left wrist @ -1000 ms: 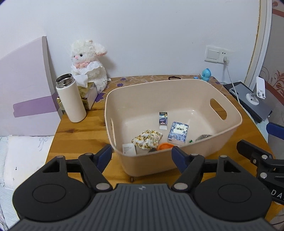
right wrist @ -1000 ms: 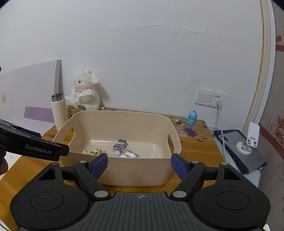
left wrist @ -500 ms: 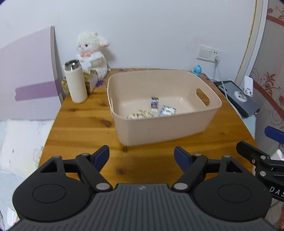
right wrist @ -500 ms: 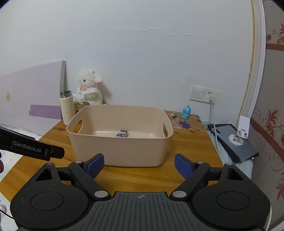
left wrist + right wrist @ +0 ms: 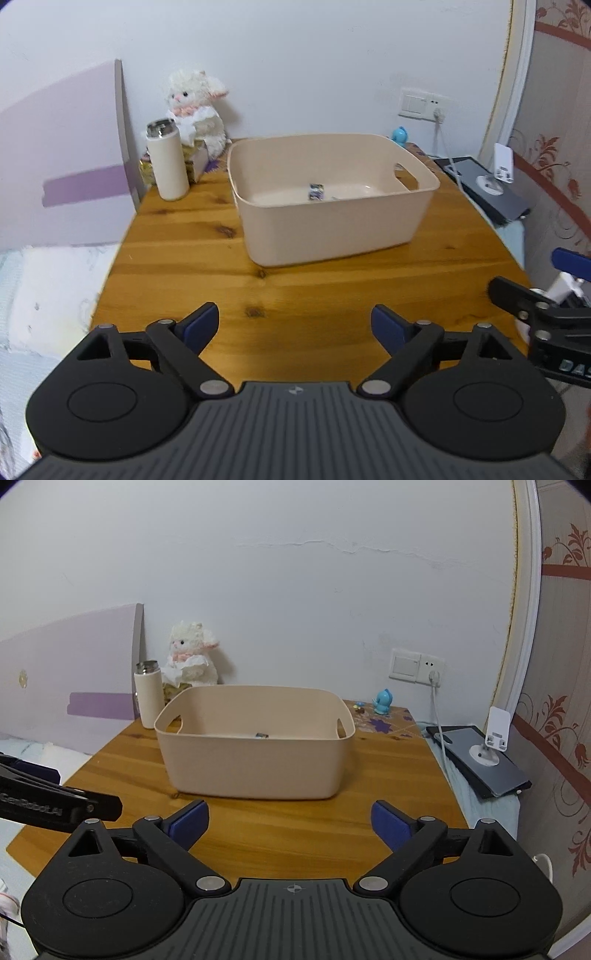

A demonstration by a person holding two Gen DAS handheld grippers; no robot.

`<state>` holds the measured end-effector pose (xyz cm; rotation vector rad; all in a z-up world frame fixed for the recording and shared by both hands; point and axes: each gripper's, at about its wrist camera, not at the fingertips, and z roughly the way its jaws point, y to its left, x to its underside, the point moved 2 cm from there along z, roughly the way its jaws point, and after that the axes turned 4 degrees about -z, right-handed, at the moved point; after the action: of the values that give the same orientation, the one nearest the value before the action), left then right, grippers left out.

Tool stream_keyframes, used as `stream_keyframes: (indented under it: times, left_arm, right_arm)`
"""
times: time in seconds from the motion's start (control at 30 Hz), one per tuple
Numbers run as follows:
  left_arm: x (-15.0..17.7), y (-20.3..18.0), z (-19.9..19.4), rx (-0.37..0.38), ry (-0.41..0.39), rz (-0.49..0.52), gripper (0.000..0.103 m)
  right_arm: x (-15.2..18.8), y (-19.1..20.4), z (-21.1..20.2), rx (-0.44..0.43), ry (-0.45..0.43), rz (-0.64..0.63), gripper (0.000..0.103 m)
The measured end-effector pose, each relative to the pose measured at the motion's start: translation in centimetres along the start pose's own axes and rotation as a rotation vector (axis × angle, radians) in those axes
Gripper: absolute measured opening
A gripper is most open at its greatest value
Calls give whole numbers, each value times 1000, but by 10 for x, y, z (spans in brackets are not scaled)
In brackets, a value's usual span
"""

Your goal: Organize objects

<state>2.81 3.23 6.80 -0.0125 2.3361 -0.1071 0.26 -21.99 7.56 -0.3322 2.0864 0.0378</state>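
With both pairs of blue-padded fingers spread wide and holding nothing, left gripper [image 5: 293,325] and right gripper [image 5: 290,821] above bare wooden table [image 5: 314,291], beige bin [image 5: 332,199] well ahead at 12 o'clock, small box [image 5: 316,192] inside.

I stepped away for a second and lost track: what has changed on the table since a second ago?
Both grippers drew back from the beige bin. The left gripper and right gripper are open and empty, as before. Nothing was grasped or released. The bin, white bottle and plush lamb stayed put.
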Motion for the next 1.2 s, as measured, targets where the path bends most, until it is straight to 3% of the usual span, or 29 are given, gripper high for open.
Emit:
stream_keyframes:
  times: [0.57, 1.2]
  left_arm:
    - [27, -7, -25, -4, -6, 56, 91]
    - [21, -1, -23, 12, 2, 39, 92]
  right_arm:
    - [20, -9, -15, 1, 31, 27, 96]
    - [18, -8, -6, -1, 46, 26, 98]
